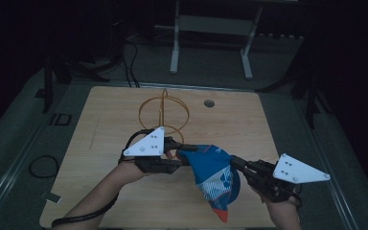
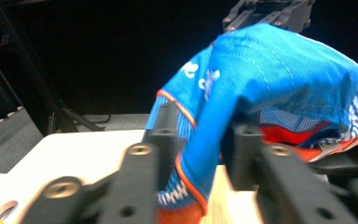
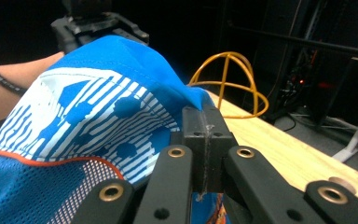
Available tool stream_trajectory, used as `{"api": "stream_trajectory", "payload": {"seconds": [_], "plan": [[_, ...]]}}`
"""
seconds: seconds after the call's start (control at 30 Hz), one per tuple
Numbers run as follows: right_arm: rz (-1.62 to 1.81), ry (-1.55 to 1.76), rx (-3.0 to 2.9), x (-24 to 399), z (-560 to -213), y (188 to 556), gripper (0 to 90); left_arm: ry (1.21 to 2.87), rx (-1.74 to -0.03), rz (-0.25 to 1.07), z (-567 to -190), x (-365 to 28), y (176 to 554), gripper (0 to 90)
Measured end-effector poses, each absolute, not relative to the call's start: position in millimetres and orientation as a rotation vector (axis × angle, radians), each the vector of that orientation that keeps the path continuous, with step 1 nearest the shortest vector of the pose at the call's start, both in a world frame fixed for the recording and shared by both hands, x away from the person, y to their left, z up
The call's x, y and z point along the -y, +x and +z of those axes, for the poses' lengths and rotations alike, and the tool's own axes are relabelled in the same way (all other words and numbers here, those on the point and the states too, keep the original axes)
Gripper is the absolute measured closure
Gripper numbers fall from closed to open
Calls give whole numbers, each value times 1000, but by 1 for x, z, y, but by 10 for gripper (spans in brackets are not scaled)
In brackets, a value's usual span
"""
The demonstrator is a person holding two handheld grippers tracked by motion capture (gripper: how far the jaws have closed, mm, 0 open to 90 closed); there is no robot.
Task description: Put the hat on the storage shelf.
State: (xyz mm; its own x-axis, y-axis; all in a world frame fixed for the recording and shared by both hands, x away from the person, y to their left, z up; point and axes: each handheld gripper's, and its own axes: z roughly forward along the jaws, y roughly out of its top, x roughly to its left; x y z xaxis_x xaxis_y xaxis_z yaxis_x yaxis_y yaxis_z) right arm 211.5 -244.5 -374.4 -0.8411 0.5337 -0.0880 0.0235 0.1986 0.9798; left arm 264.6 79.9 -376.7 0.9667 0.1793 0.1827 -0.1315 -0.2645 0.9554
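Dim room, pale wooden tabletop; blue cap hangs above it between both tools; right gripper has jaws clamped on its fabric; left gripper jaws apart around a fold; yellow wire frame behind.

Blue, white and orange cloth cap: soft woven fabric with stitched seams, open mesh panel at lower left of the right gripper view. Pale wooden table: smooth, matt, grained. Yellow wire dome frame: thin, glossy. Black tongs: matt plastic, brassy metal screws.
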Motion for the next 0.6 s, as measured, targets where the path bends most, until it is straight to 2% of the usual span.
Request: {"api": "stream_trajectory", "payload": {"seconds": [0.1,0.17,0.43,0.5,0.6], "plan": [[1682,524,-2057,247,-370,213,900,1833,-60,321,-378,-84,261,560],[1672,522,-2046,248,-368,213,900,1846,-75,329,-380,-88,260,550],[1669,540,-2036,249,-363,219,900,1832,-172,346,-391,-110,256,402],[1672,547,-2029,249,-361,222,900,1825,-204,363,-397,-119,254,389],[1652,551,-2016,247,-357,227,900,1817,-241,380,-405,-128,251,309]]}}
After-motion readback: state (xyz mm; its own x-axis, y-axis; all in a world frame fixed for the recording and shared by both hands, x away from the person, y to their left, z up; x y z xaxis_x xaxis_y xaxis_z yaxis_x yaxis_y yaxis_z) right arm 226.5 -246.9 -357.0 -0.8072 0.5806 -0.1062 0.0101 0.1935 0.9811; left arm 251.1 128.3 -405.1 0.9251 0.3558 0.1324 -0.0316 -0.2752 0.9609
